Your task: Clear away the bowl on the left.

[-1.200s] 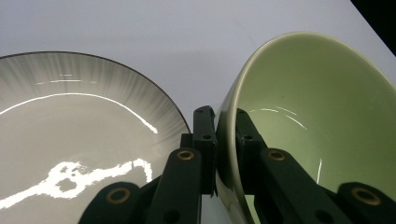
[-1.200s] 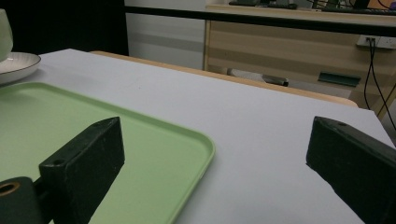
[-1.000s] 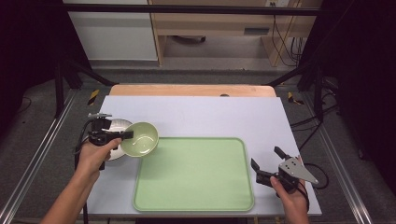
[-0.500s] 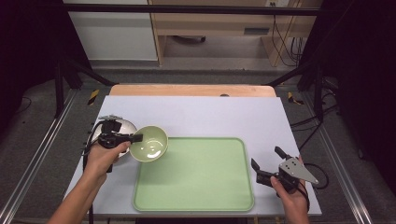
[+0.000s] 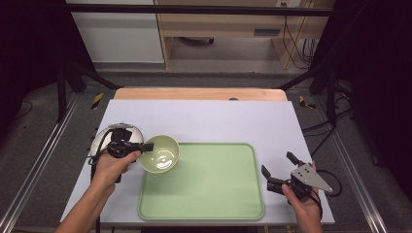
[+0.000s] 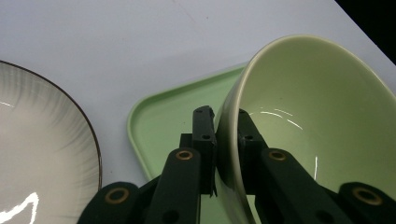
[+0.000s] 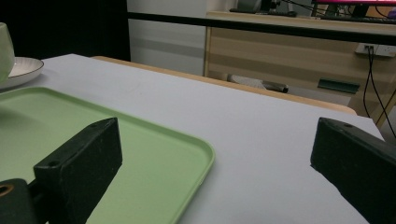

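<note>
Green bowl is clamped by its rim in the left gripper, over the near-left part of the worktop, at the far-left corner of the tray. From the high view it cannot be told whether the bowl touches the tray. The left gripper view shows what the high view does not: one of the fingers lies outside the bowl wall, the other inside, and the bowl is tilted. That view also shows fine radial lines and a dark rim on the plate, which lies just beside the tray near the left edge; the plate is cut off by the frame.

Right gripper is held by a hand at the near-right corner, fingers spread wide with nothing between them. The right gripper view shows the tray's raised lip and, well apart, the plate and a sliver of the bowl.

Worktop is pale lavender with a wooden strip along the far edge. Beyond it are a wooden bench, cables and dark frame struts.
</note>
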